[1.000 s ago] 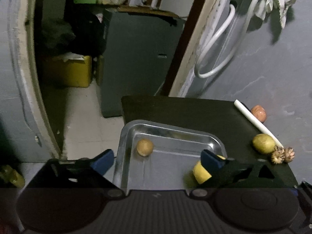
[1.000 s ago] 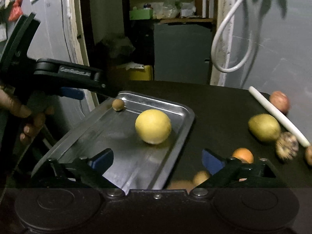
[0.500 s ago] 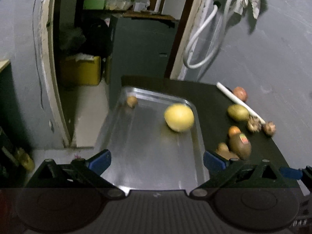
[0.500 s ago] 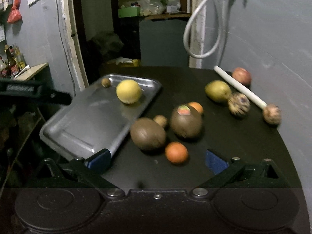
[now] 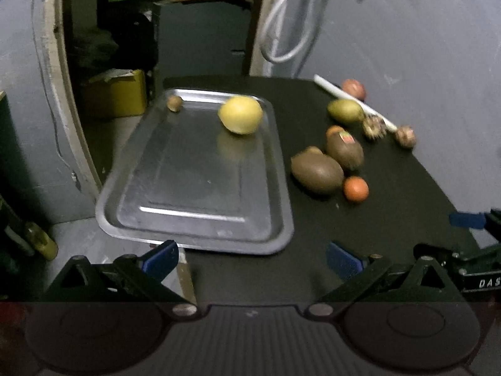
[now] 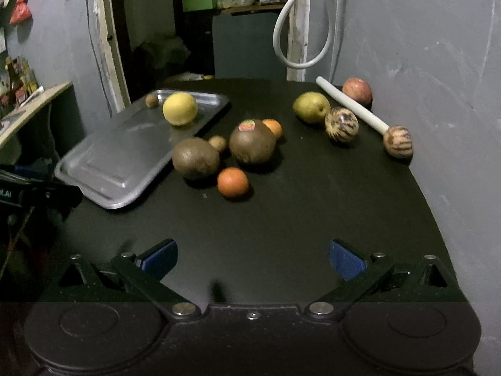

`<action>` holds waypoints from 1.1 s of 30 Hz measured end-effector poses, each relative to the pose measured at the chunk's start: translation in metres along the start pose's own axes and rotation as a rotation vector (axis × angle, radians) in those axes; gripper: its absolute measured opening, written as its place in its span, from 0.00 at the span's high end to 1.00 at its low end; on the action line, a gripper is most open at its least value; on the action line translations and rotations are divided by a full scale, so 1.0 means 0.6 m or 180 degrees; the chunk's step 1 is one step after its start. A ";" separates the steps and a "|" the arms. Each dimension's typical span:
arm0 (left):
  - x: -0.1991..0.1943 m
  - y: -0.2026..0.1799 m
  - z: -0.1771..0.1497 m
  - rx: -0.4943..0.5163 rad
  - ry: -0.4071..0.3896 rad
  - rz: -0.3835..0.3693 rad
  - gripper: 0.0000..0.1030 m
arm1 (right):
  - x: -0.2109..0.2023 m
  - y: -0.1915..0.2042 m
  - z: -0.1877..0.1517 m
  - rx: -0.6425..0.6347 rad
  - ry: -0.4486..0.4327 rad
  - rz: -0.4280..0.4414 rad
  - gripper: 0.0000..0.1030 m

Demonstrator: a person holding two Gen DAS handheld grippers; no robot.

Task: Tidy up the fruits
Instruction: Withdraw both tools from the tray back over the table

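Observation:
A steel tray (image 5: 194,185) (image 6: 103,163) lies on the left of a black table. It holds a yellow round fruit (image 5: 240,114) (image 6: 180,108) and a small brown fruit (image 5: 174,102) (image 6: 151,100) at its far end. Right of the tray lie two big brown fruits (image 5: 317,169) (image 6: 252,141), oranges (image 5: 355,188) (image 6: 233,182), a green pear (image 5: 345,111) (image 6: 311,107), two striped fruits (image 6: 341,124) and a red apple (image 6: 357,90). My left gripper (image 5: 252,258) is open and empty at the tray's near edge. My right gripper (image 6: 253,258) is open and empty over the bare near table.
A white rod (image 6: 350,105) lies along the grey wall on the right. A white hose (image 6: 300,25) hangs by the doorway behind the table. A yellow box (image 5: 116,94) stands on the floor left of the table. The table's near edge is rounded.
Both grippers have pulled back toward the near side of the table, so the tray and fruits look farther away. The fruits lie where they were.

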State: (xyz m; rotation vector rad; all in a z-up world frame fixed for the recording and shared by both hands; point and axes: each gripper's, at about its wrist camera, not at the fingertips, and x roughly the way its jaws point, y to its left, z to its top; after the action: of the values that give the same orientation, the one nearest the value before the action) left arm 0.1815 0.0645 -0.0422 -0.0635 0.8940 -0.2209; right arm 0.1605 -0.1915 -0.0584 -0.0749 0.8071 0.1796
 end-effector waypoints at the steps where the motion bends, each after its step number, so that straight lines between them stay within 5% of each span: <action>1: 0.001 -0.005 -0.003 0.0021 0.0027 -0.0003 0.01 | -0.001 -0.004 -0.005 -0.0026 0.0015 -0.0005 0.01; 16: 0.017 -0.064 -0.024 0.0602 0.0256 -0.0046 0.01 | -0.005 -0.075 -0.069 -0.0190 0.0332 -0.0029 0.01; 33: 0.048 -0.109 0.021 0.1870 0.0304 -0.0084 0.01 | 0.006 -0.110 -0.082 -0.0440 0.0426 0.0240 0.01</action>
State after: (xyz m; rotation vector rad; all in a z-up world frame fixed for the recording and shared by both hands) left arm 0.1979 -0.0062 -0.0465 0.4841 0.8938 -0.5063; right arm 0.1403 -0.2623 -0.0949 -0.1886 0.9309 0.3042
